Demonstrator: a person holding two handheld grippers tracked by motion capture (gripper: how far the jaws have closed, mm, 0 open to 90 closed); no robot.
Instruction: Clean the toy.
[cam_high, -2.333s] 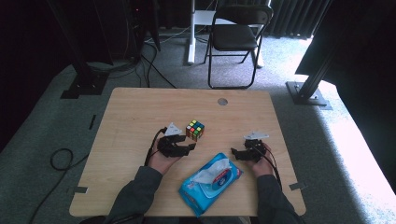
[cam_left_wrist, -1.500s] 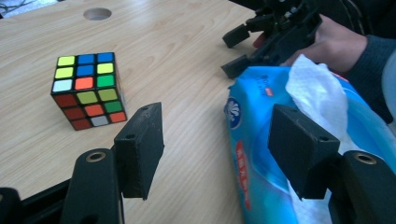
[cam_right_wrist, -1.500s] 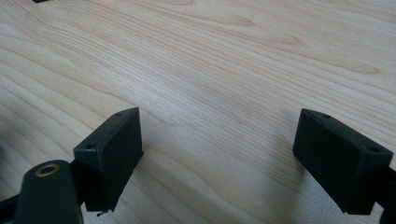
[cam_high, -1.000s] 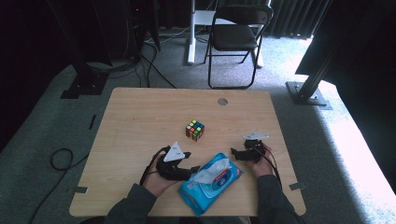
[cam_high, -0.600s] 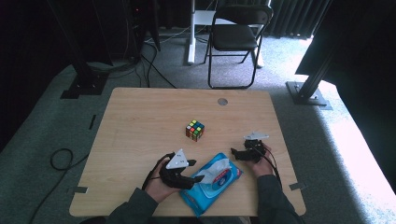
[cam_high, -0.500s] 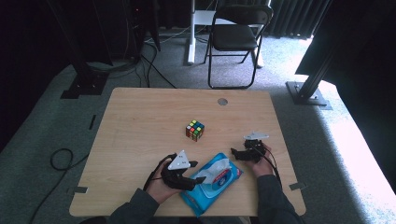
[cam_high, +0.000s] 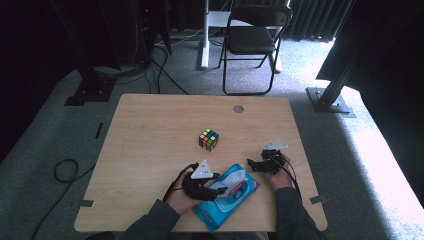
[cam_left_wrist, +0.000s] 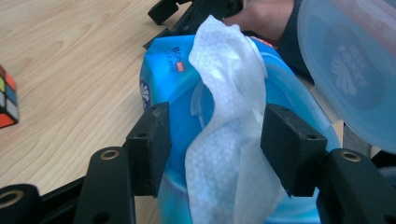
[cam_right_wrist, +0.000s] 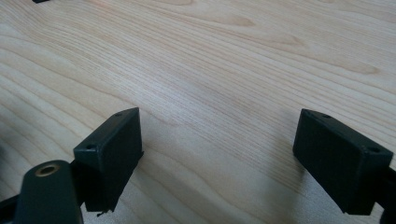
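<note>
A blue pack of wet wipes lies at the table's near edge with its flip lid open. A white wipe stands up out of the opening. My left gripper reaches over the pack from the left, and its jaws have just been closing. The wipe is between them in the left gripper view, with a gap left at one pad. My right gripper rests just right of the pack's far end. It stands open over bare wood.
A scrambled colour cube sits mid-table, beyond the pack. The wooden table has a round cable hole near its far edge. A folding chair stands on the carpet behind the table.
My left gripper has moved from beside the cube toward the near edge, then right onto the pack, where its jaws now flank the wipe. The right gripper has stayed in place.
</note>
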